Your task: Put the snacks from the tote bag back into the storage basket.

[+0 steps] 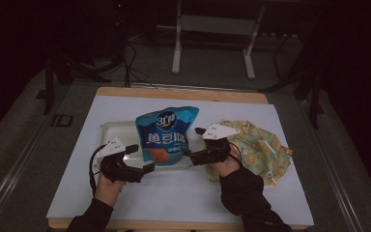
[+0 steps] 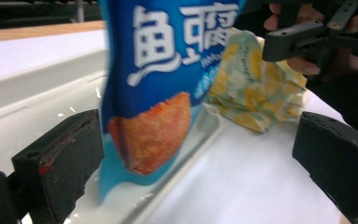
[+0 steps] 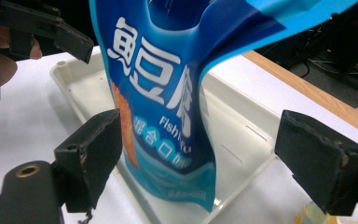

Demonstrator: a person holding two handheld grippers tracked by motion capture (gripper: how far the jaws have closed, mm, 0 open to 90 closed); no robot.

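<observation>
While upright in tray [image 1: 107, 129], blue pouch [image 1: 165, 134] leans.

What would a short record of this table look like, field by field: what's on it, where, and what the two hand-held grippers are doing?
surface: white board on a wooden table
tray: white tray, shallow, near the middle of the board
snack bag: blue snack bag, standing upright in the tray
cloth: yellow patterned cloth, crumpled on the board to the right of the tray
left hand-held gripper: open, at the bag's left side, holding nothing
right hand-held gripper: open, at the bag's right side, holding nothing
people: two hands in dark sleeves
</observation>
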